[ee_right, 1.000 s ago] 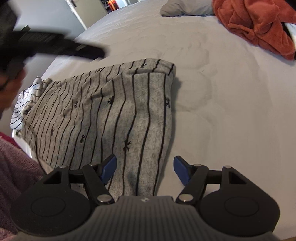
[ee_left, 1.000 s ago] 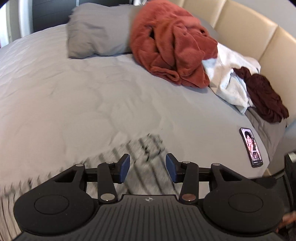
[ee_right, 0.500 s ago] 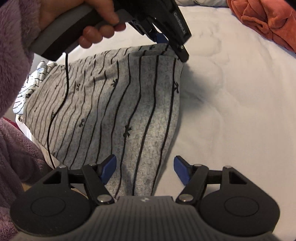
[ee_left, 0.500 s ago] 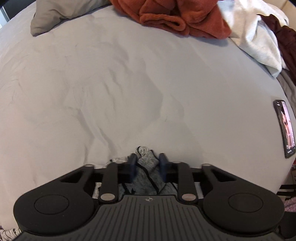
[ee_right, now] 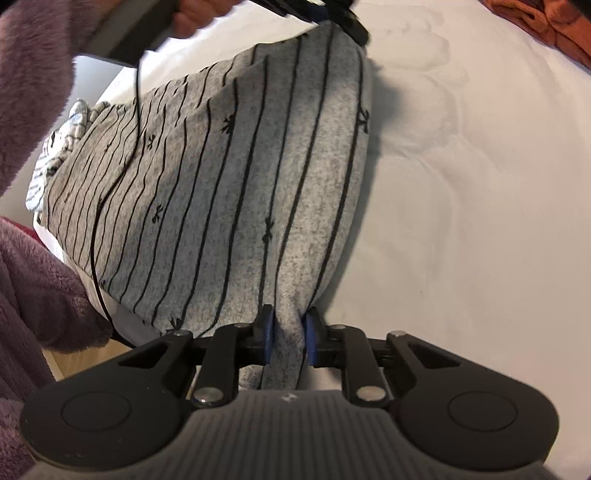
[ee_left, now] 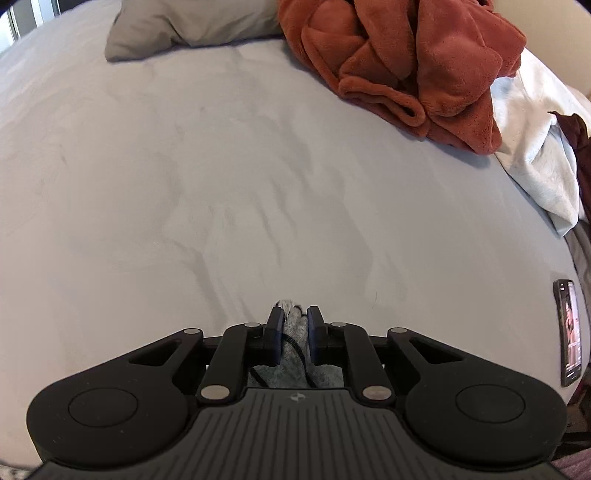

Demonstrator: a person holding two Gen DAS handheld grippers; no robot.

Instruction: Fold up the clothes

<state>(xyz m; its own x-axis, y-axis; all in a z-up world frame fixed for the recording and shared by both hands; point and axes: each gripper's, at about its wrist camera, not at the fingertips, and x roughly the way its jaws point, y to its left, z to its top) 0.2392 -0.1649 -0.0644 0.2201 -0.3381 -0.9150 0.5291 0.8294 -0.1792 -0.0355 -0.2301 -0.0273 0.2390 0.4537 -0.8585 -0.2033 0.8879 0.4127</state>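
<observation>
A grey garment with thin black stripes [ee_right: 229,192] lies near the edge of the bed, on the grey sheet [ee_left: 184,184]. The jaws of my right gripper [ee_right: 288,318] are closing, and the pads pinch the garment's near corner between them. My left gripper [ee_left: 295,314] is shut on the far corner of the same garment [ee_left: 293,334], which bunches up between its pads. In the right wrist view the left gripper [ee_right: 332,13] shows at the top, held by a hand [ee_right: 199,18] in a fuzzy purple sleeve [ee_right: 29,74]. The far corner is lifted a little.
A rust-orange blanket [ee_left: 417,62], a white cloth [ee_left: 532,147] and a dark maroon garment [ee_left: 581,147] are piled at the far right of the bed. A grey pillow [ee_left: 177,26] lies at the back. A phone [ee_left: 570,332] rests by the right edge. A white patterned cloth [ee_right: 55,158] lies left of the garment.
The left gripper came down onto the garment's far corner and shut on it. The right gripper's jaws, wide apart half a second ago, have come together on the near corner.
</observation>
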